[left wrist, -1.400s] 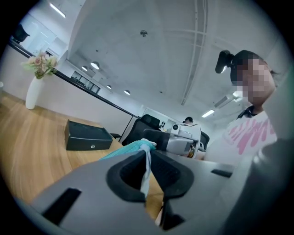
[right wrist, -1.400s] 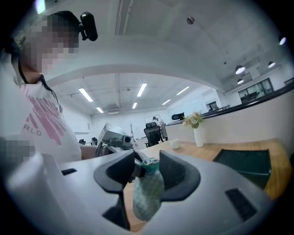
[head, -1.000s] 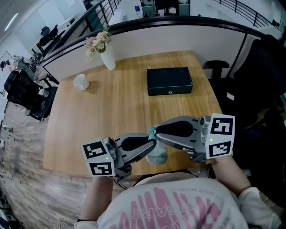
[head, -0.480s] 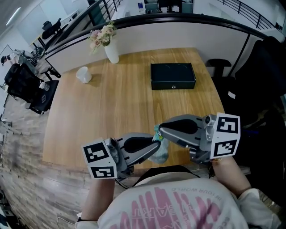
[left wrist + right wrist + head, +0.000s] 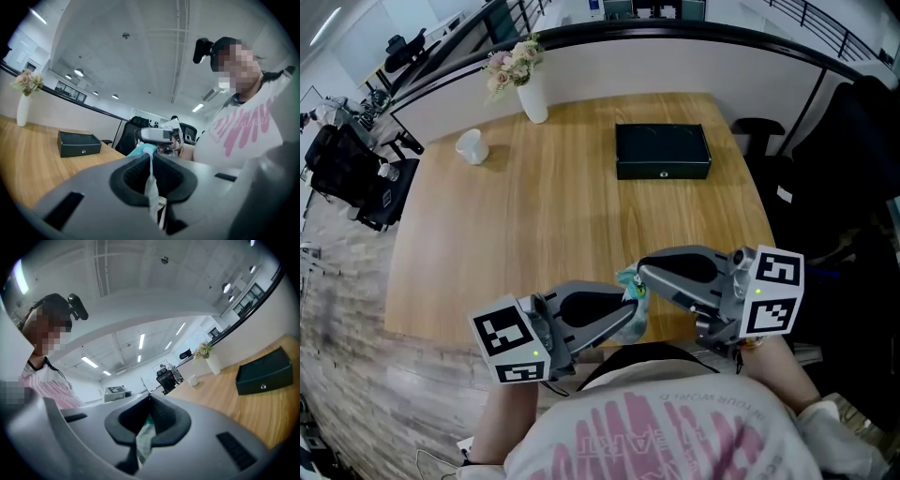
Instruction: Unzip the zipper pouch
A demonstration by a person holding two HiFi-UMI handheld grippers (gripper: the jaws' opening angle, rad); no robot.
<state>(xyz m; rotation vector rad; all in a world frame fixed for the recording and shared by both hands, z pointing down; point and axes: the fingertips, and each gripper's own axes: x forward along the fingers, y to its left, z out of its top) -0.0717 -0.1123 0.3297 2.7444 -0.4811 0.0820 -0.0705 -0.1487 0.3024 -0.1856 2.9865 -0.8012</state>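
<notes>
A light wooden table (image 5: 534, 206) is seen, with a black rectangular box (image 5: 663, 151) lying towards its far side. Above the near edge, the left gripper (image 5: 150, 157) and the right gripper (image 5: 149, 399) are both clamped tight. A small teal-and-grey fabric zipper pouch (image 5: 637, 321) is held up between them, pinched by each.

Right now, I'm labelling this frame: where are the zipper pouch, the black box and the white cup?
zipper pouch (image 5: 629, 280), head view, teal upper edge.
black box (image 5: 663, 148), head view, middle of lid.
white cup (image 5: 471, 146), head view, its side.
</notes>
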